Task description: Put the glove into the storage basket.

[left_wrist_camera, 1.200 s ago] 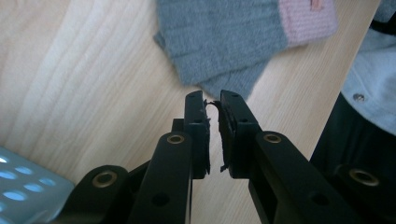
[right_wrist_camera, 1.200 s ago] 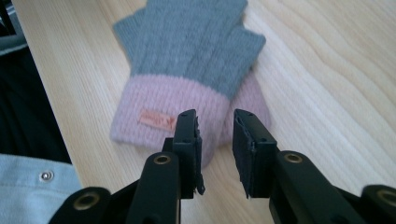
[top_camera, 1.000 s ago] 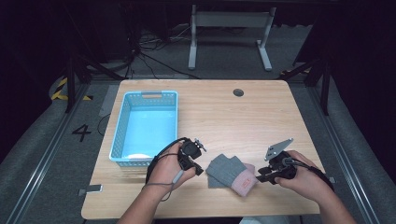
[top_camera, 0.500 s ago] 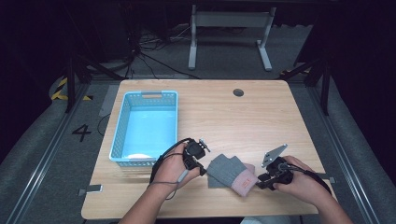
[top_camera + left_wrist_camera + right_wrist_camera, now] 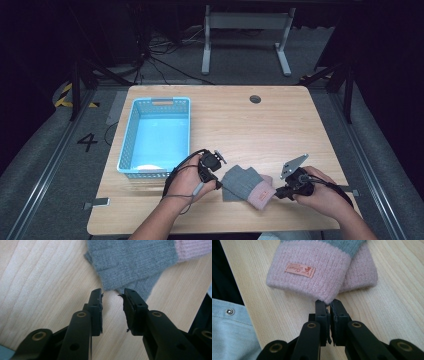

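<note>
Two grey knitted gloves (image 5: 243,182) with pink cuffs lie stacked near the table's front edge. My left gripper (image 5: 219,179) is at their grey end. In the left gripper view its jaws have just been opening; the left gripper (image 5: 112,293) stands open over bare wood, the grey tip (image 5: 130,262) just ahead of it. My right gripper (image 5: 277,192) is at the cuff end. Its jaws have just been closing, and in the right gripper view the right gripper (image 5: 328,303) is shut on the edge of the top pink cuff (image 5: 312,282), below its small label (image 5: 299,270).
A light blue plastic basket (image 5: 129,135) stands at the left of the wooden table (image 5: 260,130), just behind my left hand. A round cable hole (image 5: 255,99) sits near the far edge. A denim garment (image 5: 232,335) shows at the table's near edge.
The right gripper's jaws have closed onto the pink cuff's edge. The left gripper's jaws have parted at the grey end. Neither hand has shifted much.
</note>
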A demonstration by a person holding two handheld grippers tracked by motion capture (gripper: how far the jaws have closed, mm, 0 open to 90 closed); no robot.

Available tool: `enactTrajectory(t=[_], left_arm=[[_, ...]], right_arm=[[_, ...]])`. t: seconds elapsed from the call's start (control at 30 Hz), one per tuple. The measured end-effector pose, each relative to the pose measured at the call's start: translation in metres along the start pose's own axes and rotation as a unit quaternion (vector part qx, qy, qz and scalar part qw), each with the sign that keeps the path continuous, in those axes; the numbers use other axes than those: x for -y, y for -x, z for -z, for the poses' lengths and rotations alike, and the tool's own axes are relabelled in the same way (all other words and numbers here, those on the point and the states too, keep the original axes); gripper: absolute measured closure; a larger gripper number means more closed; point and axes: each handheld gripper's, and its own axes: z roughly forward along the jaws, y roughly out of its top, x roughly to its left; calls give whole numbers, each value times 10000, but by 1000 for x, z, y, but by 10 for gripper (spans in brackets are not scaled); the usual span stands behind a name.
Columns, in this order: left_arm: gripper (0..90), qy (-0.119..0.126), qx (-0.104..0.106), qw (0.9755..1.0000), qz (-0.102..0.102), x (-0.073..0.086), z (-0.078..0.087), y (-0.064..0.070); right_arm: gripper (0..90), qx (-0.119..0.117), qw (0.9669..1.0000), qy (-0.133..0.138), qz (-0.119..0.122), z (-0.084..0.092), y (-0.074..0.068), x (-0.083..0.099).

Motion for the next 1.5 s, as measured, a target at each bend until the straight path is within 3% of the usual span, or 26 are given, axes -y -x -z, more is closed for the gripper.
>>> enactTrajectory(t=[0.13,0.43,0.6,0.67,0.9,1.17,1.5], left_arm=[[628,-93,-38,9999,84,-1,-8,-2],[605,-238,95,9997,-2,-4,-20,-6],[615,-169,166,9997,-88,-5,-21,-6],[665,-153,193,9996,-133,-6,-22,-4],[878,-131,-168,9995,-241,-7,-15,0],[891,-75,-192,9993,-308,-7,0,11],[893,24,-294,9985,-467,-4,21,30]], right_arm=[[857,10,10000,-15,-2,-1,0,0],[858,43,10000,-58,48,-2,0,-1],[859,37,10000,-65,44,-4,0,-1],[859,56,10000,-63,40,-4,-1,-2],[865,59,10000,-62,-3,-3,-1,-2],[877,106,9998,90,-106,6,-3,-3],[881,276,9992,285,-62,23,-4,-6]])
